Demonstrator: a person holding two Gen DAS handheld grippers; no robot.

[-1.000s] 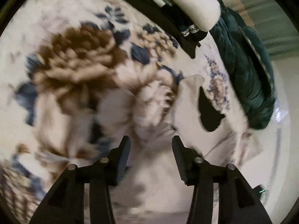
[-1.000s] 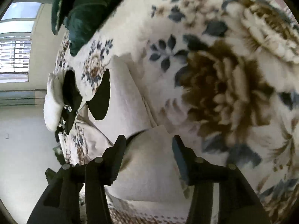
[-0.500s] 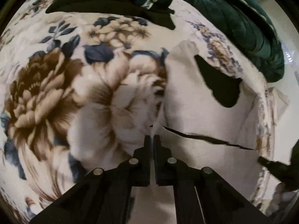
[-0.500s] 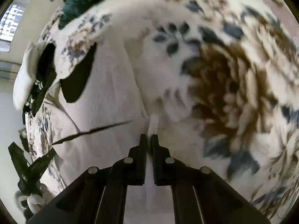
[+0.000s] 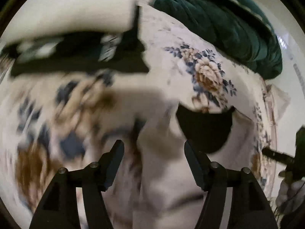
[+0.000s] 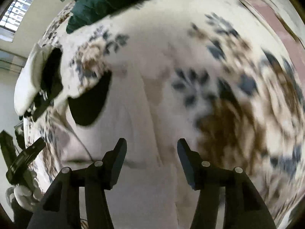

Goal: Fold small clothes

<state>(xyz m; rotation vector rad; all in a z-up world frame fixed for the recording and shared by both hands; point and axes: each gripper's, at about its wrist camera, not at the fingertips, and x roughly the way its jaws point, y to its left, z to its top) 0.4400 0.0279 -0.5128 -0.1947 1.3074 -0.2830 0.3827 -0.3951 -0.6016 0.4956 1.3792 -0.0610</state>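
Note:
A small cream-white garment (image 5: pixel 164 173) with a black neck opening (image 5: pixel 205 129) lies flat on a floral bedspread (image 5: pixel 207 74). My left gripper (image 5: pixel 154 150) is open and empty just above the garment's edge. In the right wrist view the same garment (image 6: pixel 137 118) and its black neck opening (image 6: pixel 89 103) show. My right gripper (image 6: pixel 151 149) is open and empty over the cloth. Both views are blurred by motion.
A pile of black and white clothes (image 5: pixel 76 57) lies at the far left of the bed, also visible in the right wrist view (image 6: pixel 45 84). A dark green quilt (image 5: pixel 219 22) is bunched at the back. The other gripper shows at the frame edges (image 5: pixel 282 158) (image 6: pixel 24 154).
Both grippers were shut on the garment's edges half a second ago; now both have opened and let it go, and have moved forward over the cloth towards the neck.

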